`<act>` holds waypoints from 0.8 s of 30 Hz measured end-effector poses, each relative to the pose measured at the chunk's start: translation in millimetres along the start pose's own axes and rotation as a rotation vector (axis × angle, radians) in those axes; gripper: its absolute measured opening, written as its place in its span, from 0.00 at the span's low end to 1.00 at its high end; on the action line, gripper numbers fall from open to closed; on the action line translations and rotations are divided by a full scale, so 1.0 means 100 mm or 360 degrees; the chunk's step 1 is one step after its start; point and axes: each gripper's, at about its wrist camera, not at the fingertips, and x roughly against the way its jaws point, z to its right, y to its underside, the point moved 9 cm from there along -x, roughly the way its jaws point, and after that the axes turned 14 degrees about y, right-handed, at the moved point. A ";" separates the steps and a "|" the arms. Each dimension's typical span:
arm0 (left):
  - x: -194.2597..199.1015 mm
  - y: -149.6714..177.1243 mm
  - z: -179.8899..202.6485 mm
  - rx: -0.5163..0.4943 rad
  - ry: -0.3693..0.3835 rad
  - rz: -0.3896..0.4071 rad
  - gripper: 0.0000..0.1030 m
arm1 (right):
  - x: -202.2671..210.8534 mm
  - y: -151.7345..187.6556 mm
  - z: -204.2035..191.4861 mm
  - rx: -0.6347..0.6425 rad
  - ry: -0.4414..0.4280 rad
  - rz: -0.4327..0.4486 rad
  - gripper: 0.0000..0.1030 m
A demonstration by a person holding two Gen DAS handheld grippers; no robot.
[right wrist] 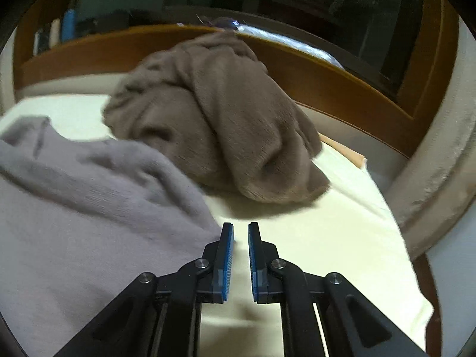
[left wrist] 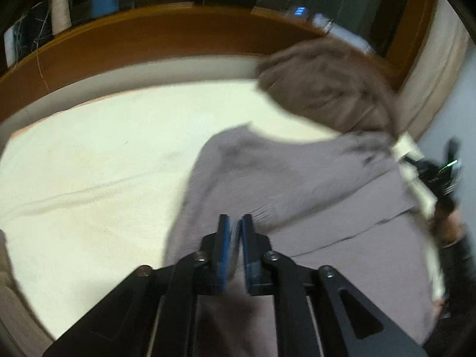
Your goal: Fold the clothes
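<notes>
A light mauve knit sweater (left wrist: 297, 196) lies spread on the cream sheet of a bed (left wrist: 89, 163). My left gripper (left wrist: 236, 223) is above its near part, its blue pads almost together with a thin bit of the fabric pinched between them. In the right wrist view the sweater (right wrist: 89, 208) lies at the left. My right gripper (right wrist: 241, 229) hangs over bare sheet just right of the sweater's edge, its jaws a little apart and empty. The right gripper and the hand that holds it also show in the left wrist view (left wrist: 440, 175).
A crumpled brown fleece garment (right wrist: 214, 119) is heaped at the back of the bed, also in the left wrist view (left wrist: 327, 89). A wooden headboard ledge (left wrist: 148, 35) behind holds yarn cones and small items. A padded bed edge (right wrist: 431, 178) runs along the right.
</notes>
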 end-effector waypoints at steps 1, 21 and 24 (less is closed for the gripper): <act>-0.03 -0.01 -0.06 0.0017 -0.0033 -0.0007 0.23 | 0.02 0.00 0.03 -0.0046 -0.0049 -0.0002 0.11; -0.17 0.21 0.22 -0.0085 -0.0064 0.0038 0.54 | 0.73 0.28 -1.00 0.0194 -0.0660 -0.0126 0.79; -0.35 0.31 0.05 -0.0025 -0.0084 -0.0003 0.54 | 0.67 0.42 -0.99 0.0253 -0.0618 -0.0136 0.79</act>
